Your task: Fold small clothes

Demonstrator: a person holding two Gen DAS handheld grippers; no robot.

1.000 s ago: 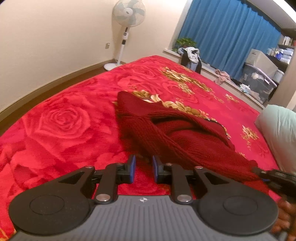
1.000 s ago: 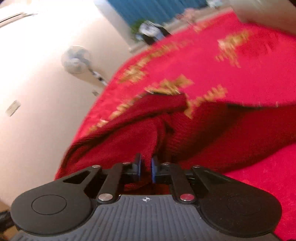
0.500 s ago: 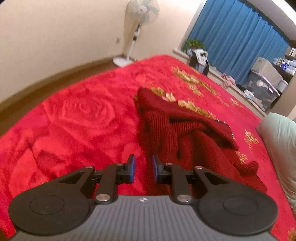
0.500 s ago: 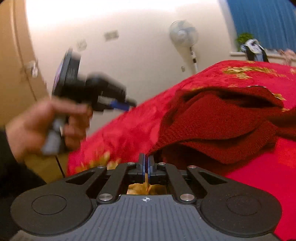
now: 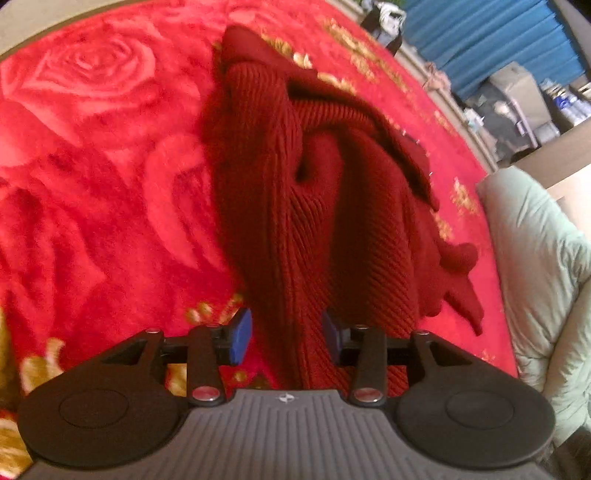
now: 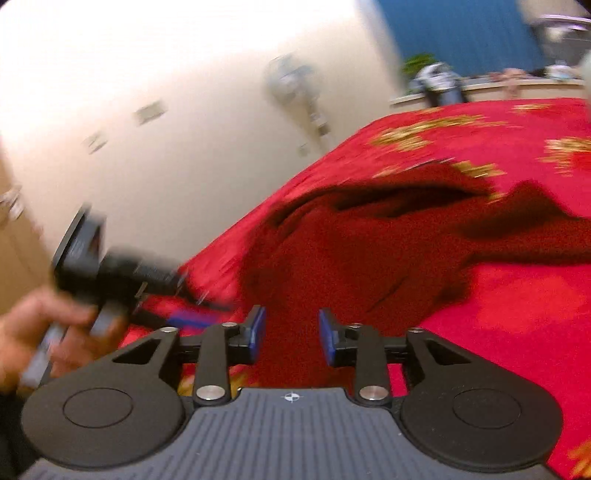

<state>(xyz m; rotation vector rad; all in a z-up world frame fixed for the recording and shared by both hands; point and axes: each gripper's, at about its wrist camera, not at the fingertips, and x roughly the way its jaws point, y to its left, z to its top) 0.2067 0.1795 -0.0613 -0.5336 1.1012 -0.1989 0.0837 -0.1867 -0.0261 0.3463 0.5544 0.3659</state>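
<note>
Both claws, left claw [image 5: 284, 338] and right claw [image 6: 291, 336], released astride maroon sweater [image 5: 295, 206]; pillow [image 5: 535, 258] left view only.

Red rose blanket [image 5: 92, 155], crumpled sweater [image 5: 314, 206], pillow [image 5: 539, 258]

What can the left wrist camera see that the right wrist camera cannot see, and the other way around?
Only the left wrist view shows the pale green quilt at the bed's right side and the grey storage boxes by the curtain. Only the right wrist view shows the standing fan, blurred, the wall outlets, and the person's left hand holding the left gripper. Both show the dark red knitted sweater crumpled on the red floral blanket, the blue curtain, and open jaws, including the right gripper, with sweater fabric between them.
</note>
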